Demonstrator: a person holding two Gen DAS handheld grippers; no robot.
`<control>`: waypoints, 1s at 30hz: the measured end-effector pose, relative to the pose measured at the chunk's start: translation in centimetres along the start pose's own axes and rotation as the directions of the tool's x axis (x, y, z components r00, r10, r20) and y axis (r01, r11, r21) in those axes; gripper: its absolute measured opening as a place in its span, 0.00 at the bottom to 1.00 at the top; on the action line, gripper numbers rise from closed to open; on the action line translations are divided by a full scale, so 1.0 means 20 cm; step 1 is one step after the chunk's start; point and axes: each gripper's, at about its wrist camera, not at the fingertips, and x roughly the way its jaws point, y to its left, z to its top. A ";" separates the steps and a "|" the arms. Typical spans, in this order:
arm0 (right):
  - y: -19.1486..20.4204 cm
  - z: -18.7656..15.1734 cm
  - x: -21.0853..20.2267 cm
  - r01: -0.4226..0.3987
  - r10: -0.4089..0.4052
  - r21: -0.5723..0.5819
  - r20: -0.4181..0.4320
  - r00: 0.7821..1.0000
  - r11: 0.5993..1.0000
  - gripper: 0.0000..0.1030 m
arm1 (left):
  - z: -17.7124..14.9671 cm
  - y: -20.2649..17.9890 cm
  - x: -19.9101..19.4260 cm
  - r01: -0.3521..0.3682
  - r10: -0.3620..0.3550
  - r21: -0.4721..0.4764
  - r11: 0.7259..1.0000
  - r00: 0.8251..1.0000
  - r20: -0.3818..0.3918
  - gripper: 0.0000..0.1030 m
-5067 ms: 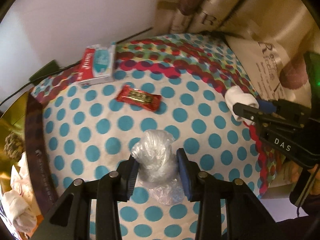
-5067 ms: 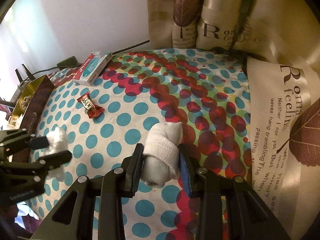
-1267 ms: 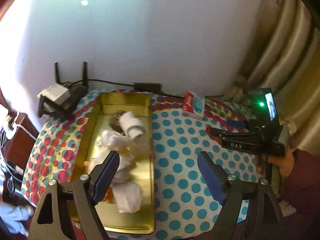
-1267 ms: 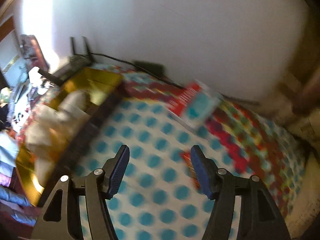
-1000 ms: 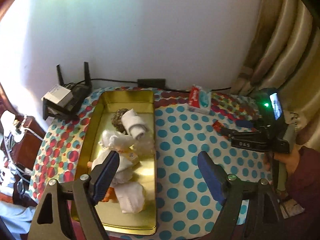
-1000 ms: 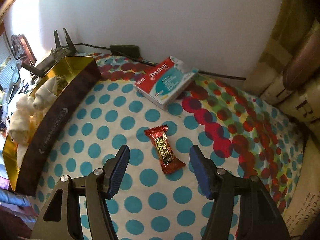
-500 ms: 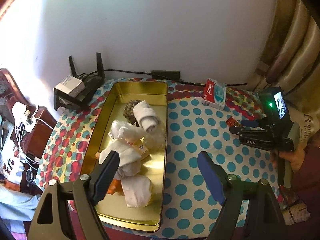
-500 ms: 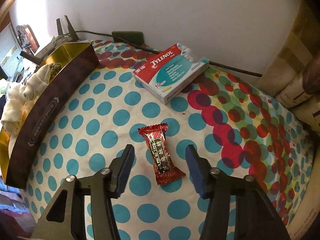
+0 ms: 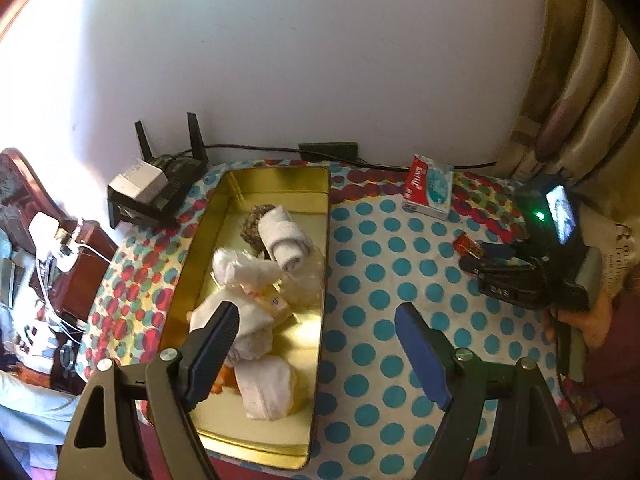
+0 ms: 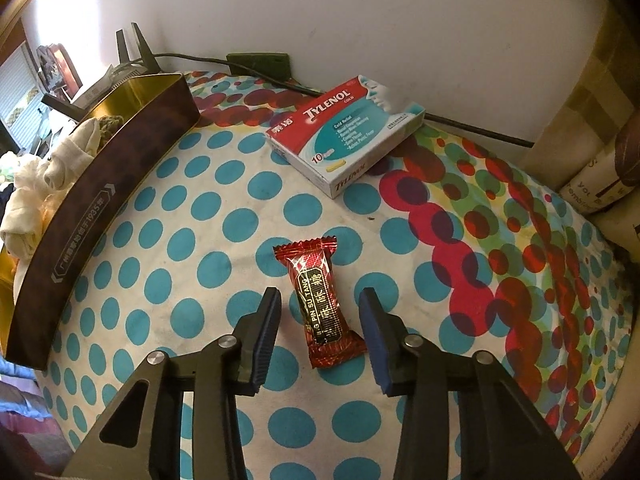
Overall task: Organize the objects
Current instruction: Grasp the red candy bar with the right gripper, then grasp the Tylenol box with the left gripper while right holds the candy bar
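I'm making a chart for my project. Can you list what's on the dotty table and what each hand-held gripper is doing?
right hand-held gripper: open, pads either side of the red candy, not squeezing
left hand-held gripper: open, holding nothing, above the gold tin
gold tin contents: rolled white socks, crumpled plastic bag, other bits
Tylenol box: lying flat near the wall
table cover: polka-dot cloth

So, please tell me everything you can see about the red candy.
The red candy is a small oblong sweet in a shiny red foil wrapper with crimped, zigzag ends and a dark label printed in gold lettering. It lies flat on the dotted tablecloth, sealed, between the open fingers of the right gripper, which do not touch it. The Tylenol box lies apart, behind it.
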 end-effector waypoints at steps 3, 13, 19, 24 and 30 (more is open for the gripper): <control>0.00 -0.01 0.00 0.003 -0.003 -0.012 0.009 1.000 1.000 0.35 | 0.06 -0.02 0.03 -0.006 0.006 -0.008 1.000 1.000 0.009 0.80; -0.05 -0.03 -0.02 0.011 -0.010 -0.032 0.047 0.999 0.999 0.17 | 0.28 -0.22 0.24 0.060 -0.060 0.064 0.996 0.998 0.005 0.80; -0.10 -0.07 -0.10 -0.018 0.016 0.022 0.092 0.996 1.000 0.17 | 0.43 -0.41 0.43 0.160 -0.160 0.134 0.978 0.987 -0.011 0.80; -0.15 -0.11 -0.19 -0.030 0.024 0.050 0.122 0.992 0.998 0.17 | 0.53 -0.53 0.59 0.193 -0.189 0.167 0.967 0.981 -0.039 0.80; -0.23 -0.16 -0.23 -0.040 0.026 0.098 0.136 0.990 0.994 0.17 | 0.63 -0.65 0.79 0.206 -0.189 0.218 0.954 0.977 -0.095 0.80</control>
